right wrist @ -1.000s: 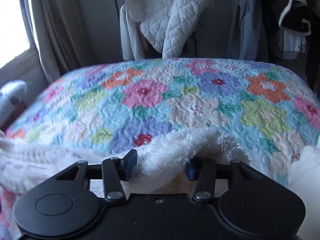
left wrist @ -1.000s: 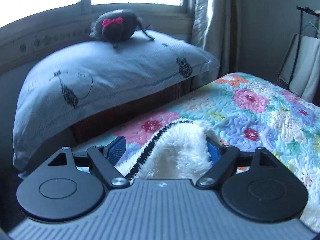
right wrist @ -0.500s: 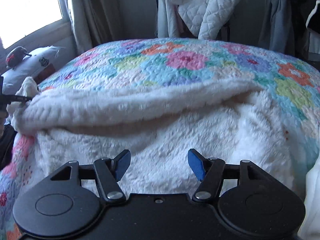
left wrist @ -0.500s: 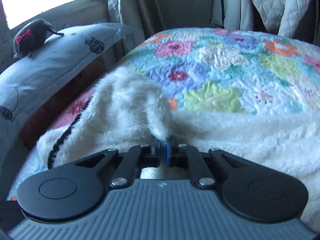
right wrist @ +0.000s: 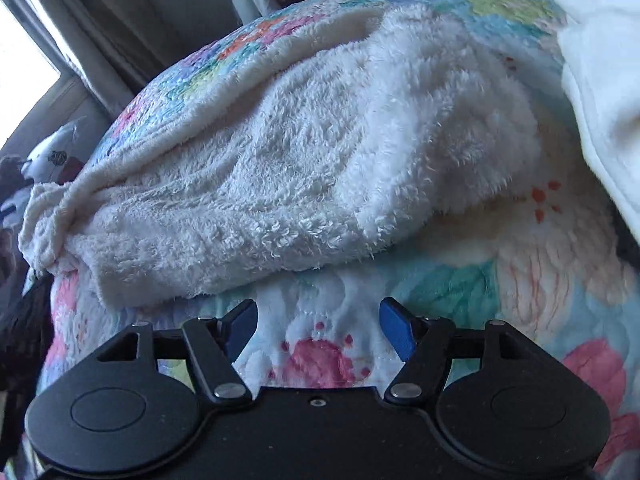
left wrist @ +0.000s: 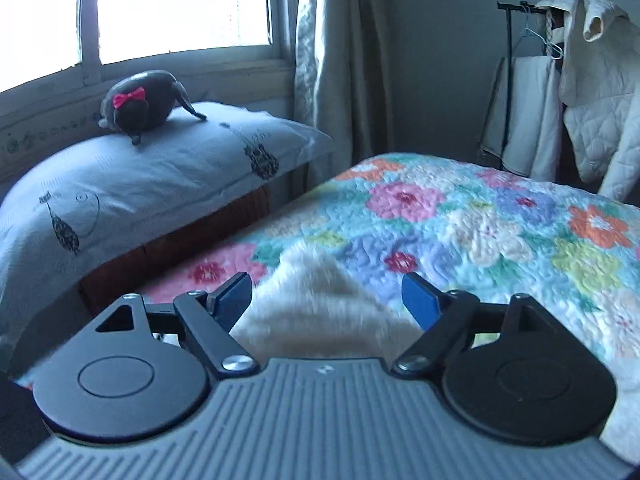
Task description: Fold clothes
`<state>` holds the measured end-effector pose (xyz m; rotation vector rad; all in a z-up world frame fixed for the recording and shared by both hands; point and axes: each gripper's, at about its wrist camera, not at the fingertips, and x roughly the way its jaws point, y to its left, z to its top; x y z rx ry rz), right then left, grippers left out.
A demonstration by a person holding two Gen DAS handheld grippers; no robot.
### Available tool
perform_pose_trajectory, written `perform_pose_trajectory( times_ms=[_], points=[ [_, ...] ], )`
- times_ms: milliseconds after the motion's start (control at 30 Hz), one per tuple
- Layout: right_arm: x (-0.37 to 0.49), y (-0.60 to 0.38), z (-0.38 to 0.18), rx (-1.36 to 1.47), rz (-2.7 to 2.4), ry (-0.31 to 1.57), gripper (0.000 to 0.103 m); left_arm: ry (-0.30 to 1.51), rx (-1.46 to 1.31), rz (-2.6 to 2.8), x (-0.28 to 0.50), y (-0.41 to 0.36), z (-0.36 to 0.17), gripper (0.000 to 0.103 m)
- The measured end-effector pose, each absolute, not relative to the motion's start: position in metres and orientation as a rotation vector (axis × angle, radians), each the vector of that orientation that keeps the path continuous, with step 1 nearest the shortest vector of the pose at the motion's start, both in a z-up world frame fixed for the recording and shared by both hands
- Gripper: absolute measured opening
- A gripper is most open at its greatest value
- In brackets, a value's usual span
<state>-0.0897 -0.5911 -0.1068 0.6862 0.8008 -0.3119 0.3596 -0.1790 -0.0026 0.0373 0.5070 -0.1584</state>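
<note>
My left tongs [left wrist: 327, 294] are spreading apart, their blue pads [left wrist: 420, 300] wide and pressing on nothing. A blurred peak of the fluffy white fleece garment [left wrist: 320, 304] rises between them, but neither pad touches it as far as I can see. My right tongs [right wrist: 318, 326] are opening too, with only the quilt under the gap; the garment's near hem lies just beyond the blue pads [right wrist: 394, 328], not between them.

The fluffy white fleece garment [right wrist: 304, 168] lies on the bed, spread over the floral quilted bedspread [right wrist: 460, 292] in pink, blue, orange and green. Seen from my right wrist, it is folded over on itself: a thick upper layer with a rounded fold edge toward me, and a bunched, twisted end at the far left. A smoother white cloth [right wrist: 600, 92] hangs into the right wrist view at upper right; I cannot tell what it belongs to.

From my left wrist, beyond the quilt, a pale grey pillow with small dark prints [left wrist: 132, 188] rests on a reddish-brown support beside the bed. On the pillow sits a dark grey plush toy with a red bow [left wrist: 140, 104], below the bright window [left wrist: 172, 8]. Pale curtains [left wrist: 336, 60] hang beside the window, and a cream quilted jacket [left wrist: 600, 96] hangs on a dark clothes rack [left wrist: 510, 20] at far right.
</note>
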Motion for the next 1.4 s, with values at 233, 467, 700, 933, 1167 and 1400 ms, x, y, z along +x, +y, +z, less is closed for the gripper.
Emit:
perform_pose_trajectory(
  times_ms=[233,467,700,933,1167,1400],
  points=[
    [-0.099,-0.613,-0.131,1.002,-0.488,0.488,0.08,0.77,-0.078,-0.257,0.279,-0.147,-0.048,0.087],
    [-0.054,-0.617,-0.141,0.931,-0.579,0.42,0.092,0.926,-0.138,-0.357,0.225,-0.141,-0.096,0.087],
    [-0.01,-0.621,-0.042,0.565,-0.451,0.4,0.018,0.883,-0.179,-0.334,0.205,-0.135,-0.08,0.087],
    [-0.125,-0.617,0.083,0.263,-0.539,0.358,0.014,0.876,-0.211,-0.294,0.191,-0.111,-0.048,0.087],
    [-0.179,-0.645,0.042,0.186,-0.737,0.508,0.016,0.861,-0.162,-0.242,0.199,-0.114,-0.05,0.087],
    [-0.164,-0.627,0.032,0.061,-0.703,0.547,0.018,0.772,-0.047,-0.35,0.212,-0.151,-0.054,0.088]
  ],
)
